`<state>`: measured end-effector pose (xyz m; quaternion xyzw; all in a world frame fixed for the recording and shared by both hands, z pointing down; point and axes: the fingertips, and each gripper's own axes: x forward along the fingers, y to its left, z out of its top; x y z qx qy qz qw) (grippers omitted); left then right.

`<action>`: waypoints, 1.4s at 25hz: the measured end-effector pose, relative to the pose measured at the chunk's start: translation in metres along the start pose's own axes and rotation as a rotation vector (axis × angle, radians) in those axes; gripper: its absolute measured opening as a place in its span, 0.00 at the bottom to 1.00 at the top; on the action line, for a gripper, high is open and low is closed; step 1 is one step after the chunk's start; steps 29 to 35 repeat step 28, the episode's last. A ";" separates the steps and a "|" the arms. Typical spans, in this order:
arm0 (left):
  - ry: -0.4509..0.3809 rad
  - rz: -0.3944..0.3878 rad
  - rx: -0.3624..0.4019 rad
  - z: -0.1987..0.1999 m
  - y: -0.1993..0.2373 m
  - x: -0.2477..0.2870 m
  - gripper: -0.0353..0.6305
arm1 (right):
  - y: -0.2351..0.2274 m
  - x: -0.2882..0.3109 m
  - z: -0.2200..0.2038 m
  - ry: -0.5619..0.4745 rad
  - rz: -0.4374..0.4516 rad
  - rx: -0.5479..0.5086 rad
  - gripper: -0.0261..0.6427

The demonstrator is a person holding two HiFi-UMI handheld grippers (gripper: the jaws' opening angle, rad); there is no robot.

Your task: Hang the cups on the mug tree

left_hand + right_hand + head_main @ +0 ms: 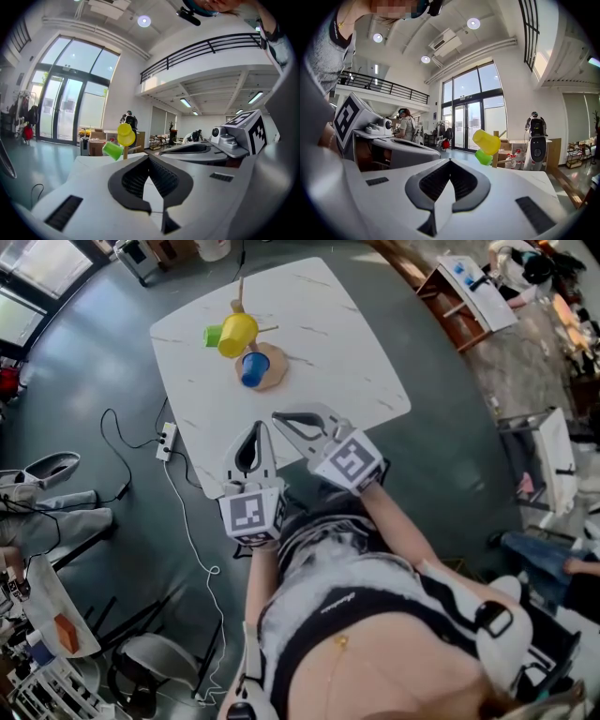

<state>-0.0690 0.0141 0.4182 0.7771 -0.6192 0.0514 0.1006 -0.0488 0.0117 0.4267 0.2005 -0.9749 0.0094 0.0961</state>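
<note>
A wooden mug tree (275, 367) stands on the far left part of the white table (328, 352). A yellow cup (237, 334), a green cup (214, 336) and a blue cup (253, 368) hang on it. Both grippers hover side by side over the table's near edge, well short of the tree. My left gripper (259, 426) is shut and holds nothing. The right gripper (277, 416) has its jaws together and also holds nothing. From the left gripper (149, 158) the yellow cup (125, 133) and green cup (112, 150) show ahead. The right gripper (450, 161) faces the yellow cup (486, 141) and green cup (483, 157).
A power strip (167, 440) with a cable lies on the floor left of the table. A wooden desk (459, 306) stands at the upper right. A person's legs (56, 512) reach in at the left edge.
</note>
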 end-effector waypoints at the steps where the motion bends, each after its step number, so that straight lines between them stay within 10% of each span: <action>1: 0.001 0.000 0.001 0.000 0.001 0.000 0.06 | 0.000 0.000 0.000 0.001 0.000 -0.002 0.04; 35: 0.018 -0.012 0.016 -0.010 0.003 0.006 0.06 | -0.006 0.006 -0.004 0.044 -0.003 -0.021 0.04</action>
